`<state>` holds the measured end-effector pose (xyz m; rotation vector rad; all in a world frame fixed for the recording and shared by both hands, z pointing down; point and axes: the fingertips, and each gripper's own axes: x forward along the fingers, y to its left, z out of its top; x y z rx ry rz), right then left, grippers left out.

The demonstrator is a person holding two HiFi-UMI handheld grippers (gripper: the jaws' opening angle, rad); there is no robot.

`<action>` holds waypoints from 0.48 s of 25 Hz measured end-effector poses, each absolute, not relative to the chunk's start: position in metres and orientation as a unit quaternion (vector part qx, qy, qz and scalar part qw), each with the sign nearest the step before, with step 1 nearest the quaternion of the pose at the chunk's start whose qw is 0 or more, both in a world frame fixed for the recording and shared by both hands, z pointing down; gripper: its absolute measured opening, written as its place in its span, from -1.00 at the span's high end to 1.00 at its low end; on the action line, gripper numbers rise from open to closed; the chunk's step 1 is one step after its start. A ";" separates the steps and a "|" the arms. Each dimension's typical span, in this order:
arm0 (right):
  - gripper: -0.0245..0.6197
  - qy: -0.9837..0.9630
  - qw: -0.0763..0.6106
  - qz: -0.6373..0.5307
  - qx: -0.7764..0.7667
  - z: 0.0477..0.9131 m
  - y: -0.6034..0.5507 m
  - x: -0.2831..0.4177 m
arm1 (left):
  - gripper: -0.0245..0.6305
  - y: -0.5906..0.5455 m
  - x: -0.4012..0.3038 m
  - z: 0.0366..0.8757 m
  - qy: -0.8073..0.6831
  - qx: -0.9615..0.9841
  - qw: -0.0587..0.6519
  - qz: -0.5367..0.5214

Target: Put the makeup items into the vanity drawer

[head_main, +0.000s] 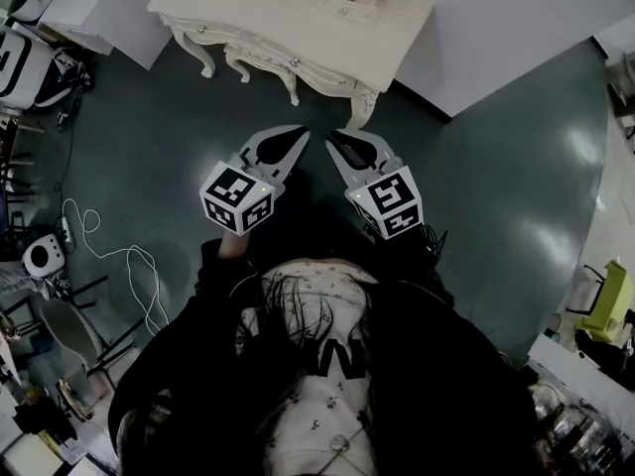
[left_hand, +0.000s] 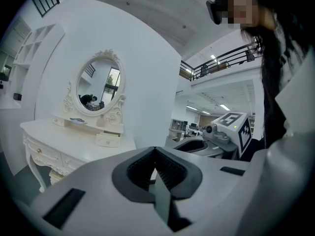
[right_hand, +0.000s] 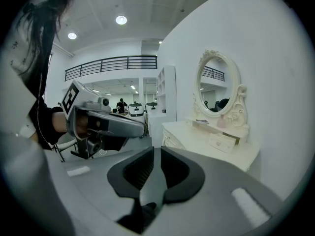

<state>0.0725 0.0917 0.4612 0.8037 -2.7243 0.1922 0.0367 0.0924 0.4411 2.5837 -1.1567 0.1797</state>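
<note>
A cream vanity (head_main: 298,23) with carved legs stands ahead of me against the white wall, its front drawers (head_main: 293,62) closed. In the gripper views its oval mirror (left_hand: 98,87) rises over a little shelf, with a small drawer box (left_hand: 108,139) and a pink bottle (right_hand: 221,122) on top. My left gripper (head_main: 296,135) and right gripper (head_main: 335,137) hover side by side over the dark floor, short of the vanity. Both are shut and hold nothing. The left gripper (left_hand: 155,149) sees the right gripper's cube (left_hand: 231,127); the right gripper (right_hand: 154,149) sees the left one (right_hand: 106,124).
A white cable (head_main: 109,256) and a round white device (head_main: 42,256) lie on the floor to my left. A chair (head_main: 74,335) and clutter stand at the lower left. White shelving (right_hand: 165,97) is left of the vanity, and a yellow-green stool (head_main: 610,300) sits at the right.
</note>
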 end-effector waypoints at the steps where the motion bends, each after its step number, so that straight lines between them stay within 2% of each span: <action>1: 0.75 -0.947 0.147 0.066 0.279 0.461 0.092 0.073 | 0.93 0.093 0.037 0.441 -0.403 0.900 0.152 0.063; 12: 0.76 -0.946 0.153 0.065 0.280 0.465 0.087 0.071 | 0.93 0.089 0.037 0.442 -0.399 0.902 0.151 0.064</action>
